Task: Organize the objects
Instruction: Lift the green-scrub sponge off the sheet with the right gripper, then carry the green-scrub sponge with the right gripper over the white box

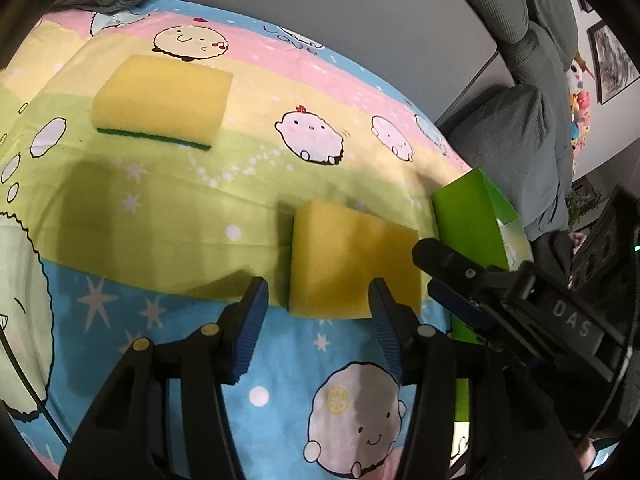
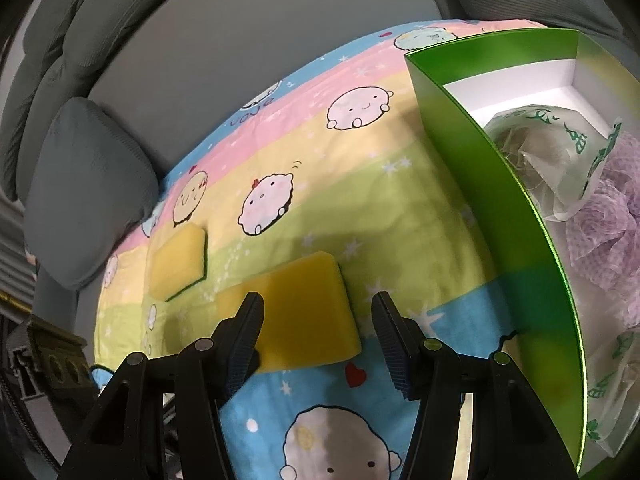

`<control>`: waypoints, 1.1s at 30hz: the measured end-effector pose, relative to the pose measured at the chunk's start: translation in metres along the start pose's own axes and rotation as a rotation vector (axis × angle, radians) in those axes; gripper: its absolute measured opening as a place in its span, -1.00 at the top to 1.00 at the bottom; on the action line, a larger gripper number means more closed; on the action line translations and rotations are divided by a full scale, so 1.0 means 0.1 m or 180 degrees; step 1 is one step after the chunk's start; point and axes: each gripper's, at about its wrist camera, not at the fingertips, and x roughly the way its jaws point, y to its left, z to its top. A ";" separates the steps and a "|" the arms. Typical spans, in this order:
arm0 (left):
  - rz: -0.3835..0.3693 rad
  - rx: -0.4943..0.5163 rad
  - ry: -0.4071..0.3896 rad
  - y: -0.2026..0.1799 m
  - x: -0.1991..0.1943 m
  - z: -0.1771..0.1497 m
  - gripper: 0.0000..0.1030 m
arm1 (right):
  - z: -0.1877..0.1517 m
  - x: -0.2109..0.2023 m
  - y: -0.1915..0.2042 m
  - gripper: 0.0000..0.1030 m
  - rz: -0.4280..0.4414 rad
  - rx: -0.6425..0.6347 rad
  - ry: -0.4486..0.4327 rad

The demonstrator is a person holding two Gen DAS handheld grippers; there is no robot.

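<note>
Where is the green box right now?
The green box stands open on the cartoon cloth, filling the right side of the right wrist view, just right of the nearer yellow sponge.

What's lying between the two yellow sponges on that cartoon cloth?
Nothing: the left wrist view shows only bare cloth between the far sponge and the near sponge.

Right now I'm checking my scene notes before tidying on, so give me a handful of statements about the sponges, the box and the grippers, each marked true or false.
1. Two yellow sponges lie on the cartoon-print cloth. True: a near sponge and a far sponge.
2. The green box is empty. False: it holds a printed plastic bag and a purple mesh cloth.
3. The left gripper is clamped on the near sponge. False: its jaws stand open, apart from the sponge.
4. The far sponge has a dark green layer underneath. True.
5. The right gripper carries a sponge. False: its jaws are open, the sponge lying on the cloth.
</note>
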 end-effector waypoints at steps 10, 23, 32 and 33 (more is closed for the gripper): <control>-0.0155 -0.0147 -0.0005 0.07 -0.09 0.02 -0.04 | 0.02 -0.14 0.02 -0.13 0.0080 -0.0055 -0.0205; -0.0207 0.0040 0.0088 -0.05 0.06 0.00 0.01 | 0.08 0.14 -0.09 -0.13 0.0323 0.0092 0.0167; -0.0095 0.0100 0.0063 -0.07 0.14 -0.01 0.05 | 0.03 0.29 -0.16 -0.13 0.0460 0.0046 0.0282; -0.0076 0.0112 0.0060 -0.08 0.14 -0.02 0.05 | 0.01 0.27 -0.13 -0.11 0.0415 -0.0029 0.0267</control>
